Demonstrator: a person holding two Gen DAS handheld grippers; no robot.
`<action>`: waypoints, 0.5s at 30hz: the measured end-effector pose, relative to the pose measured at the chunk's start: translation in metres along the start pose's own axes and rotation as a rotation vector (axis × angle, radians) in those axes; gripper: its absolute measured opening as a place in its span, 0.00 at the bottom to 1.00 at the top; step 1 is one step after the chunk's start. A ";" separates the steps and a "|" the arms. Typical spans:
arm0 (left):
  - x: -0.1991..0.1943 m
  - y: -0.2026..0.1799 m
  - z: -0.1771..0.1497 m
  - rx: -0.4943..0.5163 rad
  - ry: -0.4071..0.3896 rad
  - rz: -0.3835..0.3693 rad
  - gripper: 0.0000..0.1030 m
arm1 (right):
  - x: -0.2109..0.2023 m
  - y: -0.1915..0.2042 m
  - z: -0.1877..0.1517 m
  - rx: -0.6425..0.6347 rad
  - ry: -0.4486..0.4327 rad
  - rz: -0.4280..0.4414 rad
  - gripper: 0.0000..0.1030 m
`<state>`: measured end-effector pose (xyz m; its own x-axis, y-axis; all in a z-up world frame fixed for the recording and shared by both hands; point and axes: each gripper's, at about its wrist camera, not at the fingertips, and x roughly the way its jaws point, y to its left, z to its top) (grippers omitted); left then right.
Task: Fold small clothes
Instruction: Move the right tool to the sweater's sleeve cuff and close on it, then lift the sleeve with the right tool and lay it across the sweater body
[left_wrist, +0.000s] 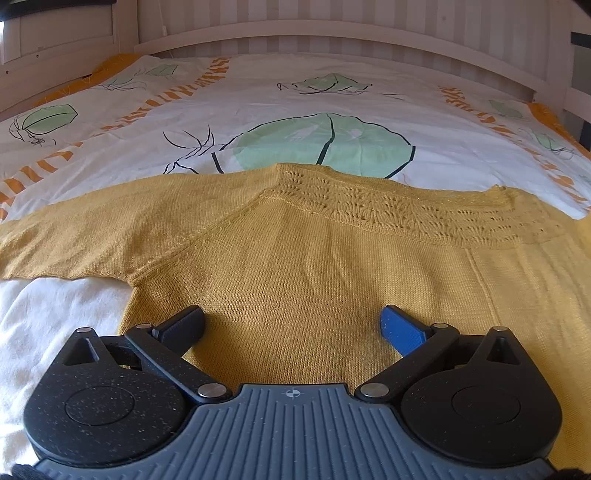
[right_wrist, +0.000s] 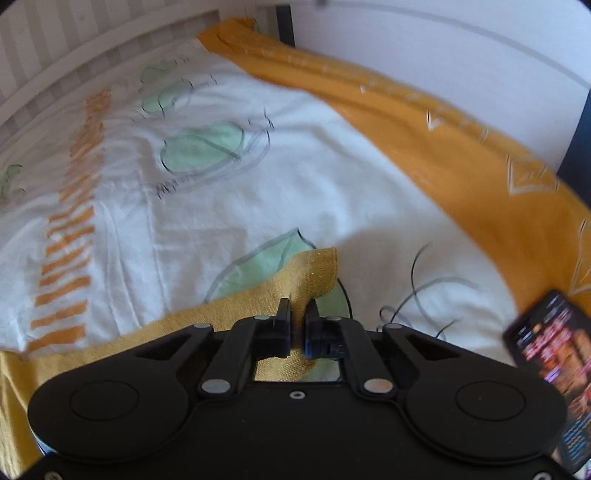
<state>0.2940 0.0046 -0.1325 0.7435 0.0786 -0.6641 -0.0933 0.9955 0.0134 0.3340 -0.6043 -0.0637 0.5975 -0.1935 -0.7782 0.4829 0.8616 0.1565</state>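
Although the mustard knitted sweater (left_wrist: 295, 258) lies spread flat across the near part of the bed (left_wrist: 295, 96), with one sleeve stretched toward the bed's left edge, no fold looks finished yet. The right tool (right_wrist: 298, 314) is clenched on the other sleeve's cuff, seemingly to start the first fold. The left tool (left_wrist: 291, 325) hovers released over the body.
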 end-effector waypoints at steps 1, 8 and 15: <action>0.000 0.000 0.000 0.000 0.000 0.000 1.00 | -0.011 0.002 0.006 -0.001 -0.020 -0.003 0.11; 0.000 0.000 0.000 0.002 0.001 0.001 1.00 | -0.081 0.014 0.045 -0.015 -0.151 -0.062 0.11; 0.000 0.004 0.005 -0.007 0.025 -0.018 1.00 | -0.122 0.071 0.050 -0.078 -0.190 0.085 0.11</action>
<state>0.2967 0.0092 -0.1291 0.7283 0.0595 -0.6827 -0.0847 0.9964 -0.0036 0.3272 -0.5430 0.0726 0.7475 -0.1969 -0.6344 0.3786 0.9110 0.1633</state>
